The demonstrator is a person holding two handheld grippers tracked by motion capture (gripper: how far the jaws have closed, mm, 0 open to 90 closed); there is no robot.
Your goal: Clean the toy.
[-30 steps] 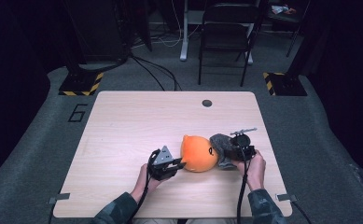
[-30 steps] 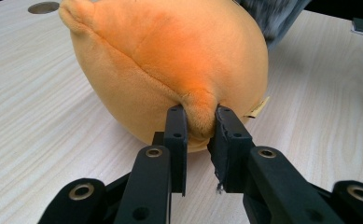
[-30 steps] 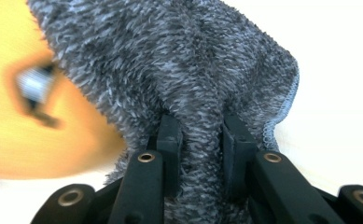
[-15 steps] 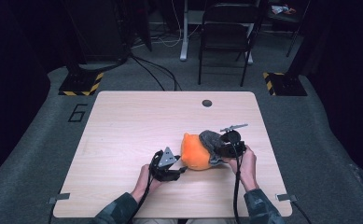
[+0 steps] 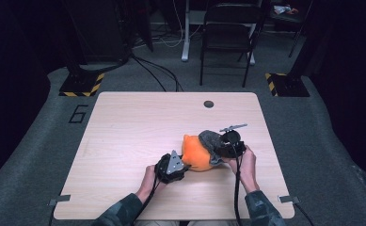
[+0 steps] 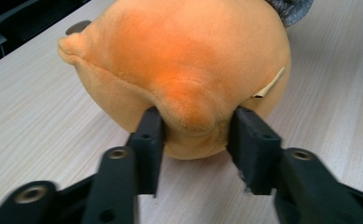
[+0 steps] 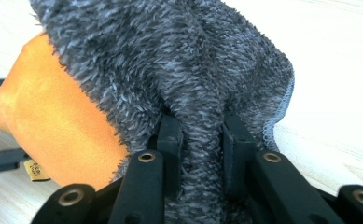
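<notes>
orange plush toy (image 5: 197, 153) lying on the wooden table (image 5: 124, 141), between the two grippers. left gripper (image 6: 195, 133), at the toy's near side: its jaws have just been closing and now pinch a fold of orange plush between the pads. a small tan tag (image 6: 268, 84) sticks out just right of this grip. right gripper (image 7: 201, 133), at the toy's far side: jaws clamped tight on a pleat of the grey fuzzy cloth (image 7: 179, 60) that drapes over that end of the toy.
</notes>
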